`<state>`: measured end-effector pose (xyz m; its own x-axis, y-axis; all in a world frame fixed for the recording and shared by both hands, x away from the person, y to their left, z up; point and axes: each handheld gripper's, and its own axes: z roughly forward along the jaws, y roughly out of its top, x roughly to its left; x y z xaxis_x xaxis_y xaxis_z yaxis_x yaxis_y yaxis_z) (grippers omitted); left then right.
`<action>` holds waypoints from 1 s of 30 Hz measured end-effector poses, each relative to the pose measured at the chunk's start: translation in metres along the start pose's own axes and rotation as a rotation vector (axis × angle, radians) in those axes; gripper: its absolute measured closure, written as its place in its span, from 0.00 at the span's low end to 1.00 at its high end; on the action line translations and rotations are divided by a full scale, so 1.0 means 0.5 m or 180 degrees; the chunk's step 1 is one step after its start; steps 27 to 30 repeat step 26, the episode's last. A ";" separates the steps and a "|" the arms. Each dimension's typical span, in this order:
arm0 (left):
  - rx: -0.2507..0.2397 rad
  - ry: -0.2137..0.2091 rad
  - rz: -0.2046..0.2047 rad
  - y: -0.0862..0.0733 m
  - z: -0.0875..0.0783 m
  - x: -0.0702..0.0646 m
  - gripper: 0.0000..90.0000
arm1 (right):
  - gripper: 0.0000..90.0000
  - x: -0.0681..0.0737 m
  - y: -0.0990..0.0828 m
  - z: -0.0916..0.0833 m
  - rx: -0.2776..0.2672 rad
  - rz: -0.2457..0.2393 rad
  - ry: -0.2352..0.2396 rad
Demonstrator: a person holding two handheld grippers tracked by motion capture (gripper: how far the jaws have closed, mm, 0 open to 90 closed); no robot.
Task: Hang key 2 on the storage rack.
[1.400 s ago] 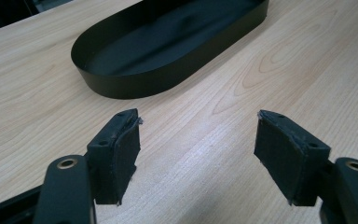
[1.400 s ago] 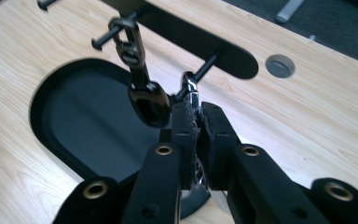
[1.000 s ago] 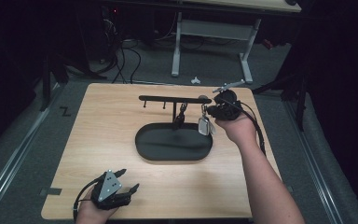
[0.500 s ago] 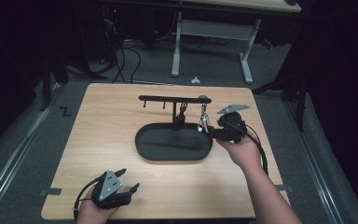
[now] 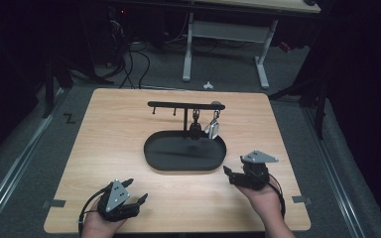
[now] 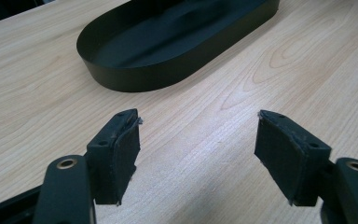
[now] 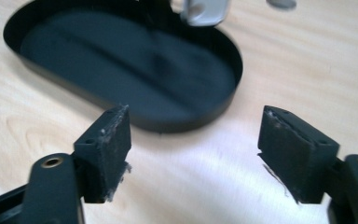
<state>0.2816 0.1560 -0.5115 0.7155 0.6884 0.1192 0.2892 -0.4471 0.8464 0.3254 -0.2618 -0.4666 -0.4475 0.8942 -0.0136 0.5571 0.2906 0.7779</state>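
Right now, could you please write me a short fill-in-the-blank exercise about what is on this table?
1. The silver padlock hangs from the black ____.
2. Under the hooks sits an oval black ____.
3. The right gripper has its jaws ____, with nothing between them.
4. The left gripper rests near the table's ____ edge, jaws apart.

Missing words: rack; tray; open; front

Your left gripper (image 5: 140, 200): black body, grey three-cornered plate on top with dark screw dots, black cable looping behind it. Pads (image 6: 121, 154) are black, rectangular, frayed at the edges; brass-ringed screw holes sit below them. Your right gripper (image 5: 227, 173): same build, pads (image 7: 109, 149) worn with pale fluff. Forearms bare, no sleeves.
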 end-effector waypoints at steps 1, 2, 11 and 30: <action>0.0000 0.0000 0.0000 0.000 0.000 0.000 0.35 | 0.27 0.000 0.000 0.000 0.0000 0.0000 0.0000; 0.0012 -0.0008 0.0012 0.000 0.001 -0.001 0.35 | 0.27 0.000 -0.046 -0.004 -0.0012 0.0063 0.0013; -0.0022 -0.0002 0.0027 0.005 0.005 -0.005 0.33 | 0.19 0.018 -0.140 -0.025 -0.0031 0.0268 0.0020; -0.0034 0.0032 -0.0020 -0.001 -0.005 -0.002 0.32 | 0.17 0.025 -0.141 -0.006 -0.0108 0.0145 0.0000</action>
